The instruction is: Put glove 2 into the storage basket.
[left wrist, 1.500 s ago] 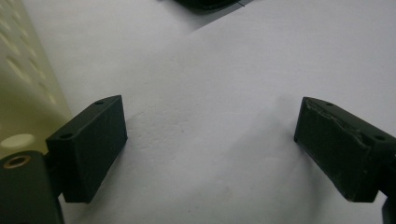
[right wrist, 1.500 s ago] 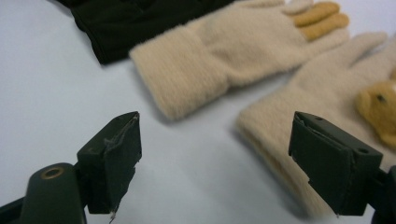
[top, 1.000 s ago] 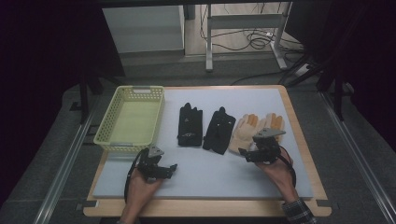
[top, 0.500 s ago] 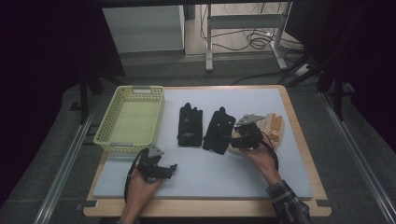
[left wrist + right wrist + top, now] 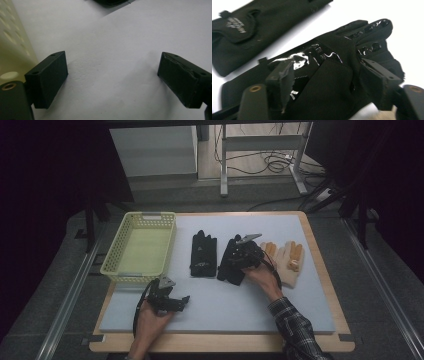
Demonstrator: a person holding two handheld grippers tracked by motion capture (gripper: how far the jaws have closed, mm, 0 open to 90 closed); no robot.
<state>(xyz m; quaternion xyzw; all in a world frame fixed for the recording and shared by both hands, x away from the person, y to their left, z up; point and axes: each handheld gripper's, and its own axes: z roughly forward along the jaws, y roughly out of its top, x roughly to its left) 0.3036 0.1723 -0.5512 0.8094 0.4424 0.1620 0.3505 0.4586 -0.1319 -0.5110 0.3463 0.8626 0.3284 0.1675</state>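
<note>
Your right claw [image 5: 239,261] is in the middle of the high view, over the right black glove [image 5: 231,262]. In the right gripper view this glove [image 5: 332,75] lies between the two jaws, which have just been opening; whether the pads press on it, I cannot tell. Just to its left lies the other black glove [image 5: 203,254], so there are two black gloves. To the right you have two tan gloves [image 5: 290,262], partly hidden behind your right hand. One yellow basket [image 5: 122,270] stands at the left on the table [image 5: 240,305]. Your left claw [image 5: 181,301] rests at the lower left, jaws wide apart over the bare white mat [image 5: 112,62], holding nothing.
</note>
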